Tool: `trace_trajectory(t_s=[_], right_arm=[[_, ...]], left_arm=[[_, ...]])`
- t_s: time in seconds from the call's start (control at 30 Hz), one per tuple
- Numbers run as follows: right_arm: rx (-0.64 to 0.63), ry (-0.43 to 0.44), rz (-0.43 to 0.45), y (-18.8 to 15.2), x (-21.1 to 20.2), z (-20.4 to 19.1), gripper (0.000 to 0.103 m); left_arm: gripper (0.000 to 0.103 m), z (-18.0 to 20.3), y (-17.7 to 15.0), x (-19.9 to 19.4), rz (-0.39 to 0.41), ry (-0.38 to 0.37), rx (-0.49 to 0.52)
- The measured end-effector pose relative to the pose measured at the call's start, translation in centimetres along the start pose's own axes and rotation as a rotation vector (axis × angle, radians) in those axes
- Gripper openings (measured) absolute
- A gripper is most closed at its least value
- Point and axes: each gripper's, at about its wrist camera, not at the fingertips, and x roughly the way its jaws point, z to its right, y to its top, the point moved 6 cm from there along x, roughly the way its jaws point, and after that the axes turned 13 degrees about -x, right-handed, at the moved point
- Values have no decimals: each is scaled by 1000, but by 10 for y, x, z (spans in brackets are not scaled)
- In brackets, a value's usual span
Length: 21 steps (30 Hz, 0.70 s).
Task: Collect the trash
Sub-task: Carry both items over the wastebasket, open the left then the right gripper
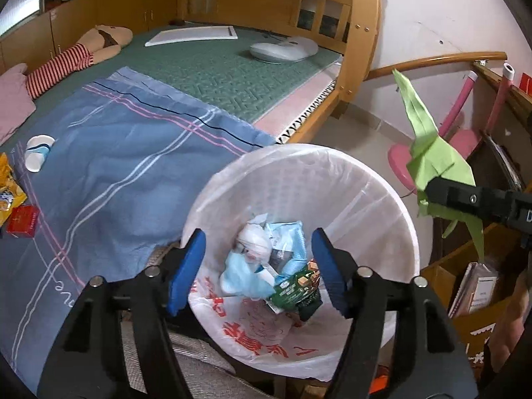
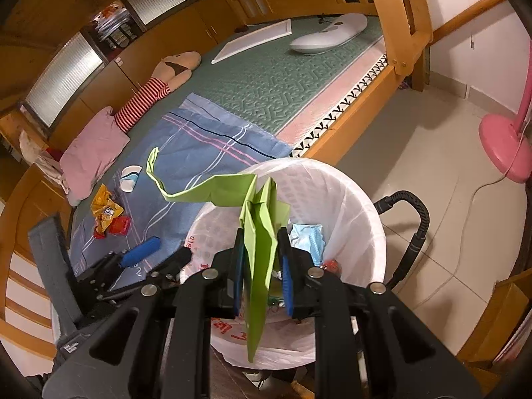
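Fingers of left gripper (image 1: pixel 259 271) spread and empty over white bin (image 1: pixel 410 232); right gripper (image 2: pixel 261 277) clenched on green folded paper (image 2: pixel 262 246) above it. Risk: long paper tail catching rim, falling outside. On bed (image 1: pixel 212 76): orange wrapper (image 2: pixel 104 207), red packet (image 2: pixel 119 225). Bin's depth partly hidden.

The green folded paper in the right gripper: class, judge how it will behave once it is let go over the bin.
The green folded paper looks thin and floppy: its free ends droop and curl beyond the right gripper. It is probably very light, so it may flutter rather than drop straight. Its long strip could catch on the white bin rim.
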Motion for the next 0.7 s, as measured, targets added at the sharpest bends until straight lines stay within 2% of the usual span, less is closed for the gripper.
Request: trace_trajectory(t_s=[0.37, 0.43, 0.5, 0.57, 0.6, 0.7], right_arm=[[-24, 5, -75, -11, 26, -10, 24], [-33, -3, -114, -16, 35, -11, 32], [-43, -12, -151, -21, 45, -13, 50], [-54, -12, -161, -23, 50, -17, 60], [-58, -16, -162, -23, 50, -18, 63], [-74, -19, -158, -21, 52, -24, 63]], left_arm=[[71, -33, 15, -32, 103, 96, -39], [71, -43, 18, -39, 119, 113, -58], [71, -52, 19, -43, 129, 123, -74], [71, -61, 20, -48, 136, 132, -94], [71, -67, 21, -50, 139, 135, -105], [71, -81, 21, -55, 148, 145, -134]])
